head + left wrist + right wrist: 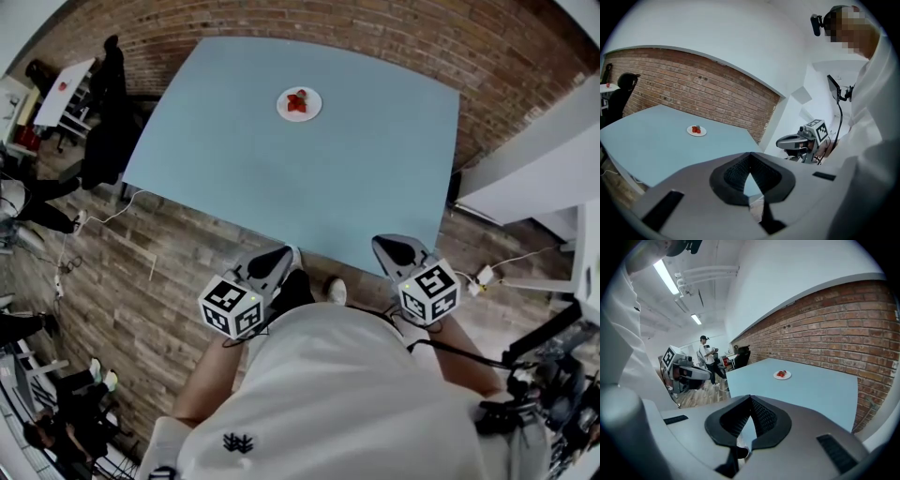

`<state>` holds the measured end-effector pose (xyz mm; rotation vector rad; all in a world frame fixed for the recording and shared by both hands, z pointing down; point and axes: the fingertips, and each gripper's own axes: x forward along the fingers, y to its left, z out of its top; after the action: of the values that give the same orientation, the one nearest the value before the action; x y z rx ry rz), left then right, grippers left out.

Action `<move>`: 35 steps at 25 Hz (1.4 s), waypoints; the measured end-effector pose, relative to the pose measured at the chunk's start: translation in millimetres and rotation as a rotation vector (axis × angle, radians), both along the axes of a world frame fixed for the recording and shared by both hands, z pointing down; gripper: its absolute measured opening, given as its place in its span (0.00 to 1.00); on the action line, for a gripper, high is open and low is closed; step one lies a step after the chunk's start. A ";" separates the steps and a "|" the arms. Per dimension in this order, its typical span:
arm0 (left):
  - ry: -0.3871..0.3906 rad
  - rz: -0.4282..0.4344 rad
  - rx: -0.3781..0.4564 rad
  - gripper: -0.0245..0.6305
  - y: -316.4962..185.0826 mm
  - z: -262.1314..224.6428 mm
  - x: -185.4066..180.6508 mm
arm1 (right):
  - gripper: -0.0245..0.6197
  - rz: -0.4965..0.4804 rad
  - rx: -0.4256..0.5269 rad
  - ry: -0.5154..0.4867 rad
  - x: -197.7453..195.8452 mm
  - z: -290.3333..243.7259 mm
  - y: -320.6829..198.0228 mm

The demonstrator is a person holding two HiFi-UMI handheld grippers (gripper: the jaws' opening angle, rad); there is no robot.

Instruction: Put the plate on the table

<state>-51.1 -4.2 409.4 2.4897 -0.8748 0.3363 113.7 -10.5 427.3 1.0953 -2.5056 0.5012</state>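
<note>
Already down: the plate sits on the table, and both grippers are empty.
Head view: the white plate (299,104), carrying red food pieces (297,101), rests on the pale blue table (309,187) toward its far edge. It is well apart from the left gripper (277,260) and right gripper (394,249), both at the near edge. Left gripper view: jaws closed tip to tip, nothing between them, the plate far off on the tabletop. Right gripper view: jaws likewise closed and empty, the plate distant beyond them.
</note>
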 end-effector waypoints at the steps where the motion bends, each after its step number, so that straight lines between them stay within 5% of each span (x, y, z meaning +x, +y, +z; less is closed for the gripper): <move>1: -0.003 0.000 0.003 0.04 4.6 0.6 1.2 | 0.05 -0.001 0.004 -0.002 1.3 -0.9 3.8; 35: -0.005 0.034 -0.005 0.04 38.5 11.3 31.9 | 0.05 -0.057 -0.016 0.007 1.2 7.8 41.2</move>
<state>-19.2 34.3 420.7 2.5023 -0.8338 0.3555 114.9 30.7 435.1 1.0153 -2.5148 0.4998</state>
